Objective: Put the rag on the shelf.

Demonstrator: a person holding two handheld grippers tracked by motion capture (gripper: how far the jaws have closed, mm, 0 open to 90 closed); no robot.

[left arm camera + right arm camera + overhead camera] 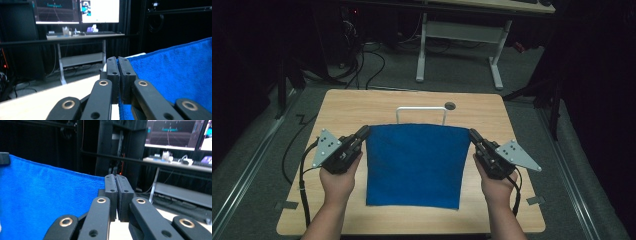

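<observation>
The blue towel (414, 165) is already picked up by its two far corners and stretched flat between the grippers over the middle of the wooden table (522, 210), its near edge low toward six o'clock; by my reckoning the lifting is done, and hanging it over the white rack (421, 111) at twelve o'clock remains. The left gripper (364, 132), at nine o'clock of the cloth, is pinched tight on one corner. The right gripper (472, 133), at three o'clock, is clamped just as tight on the other.

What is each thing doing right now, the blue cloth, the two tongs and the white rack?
Blue terry cloth: spread flat, far corners pinched and lifted.
Left tongs: shut on the cloth's left corner.
Right tongs: shut on its right corner.
White wire rack: upright behind the cloth, bare.
</observation>
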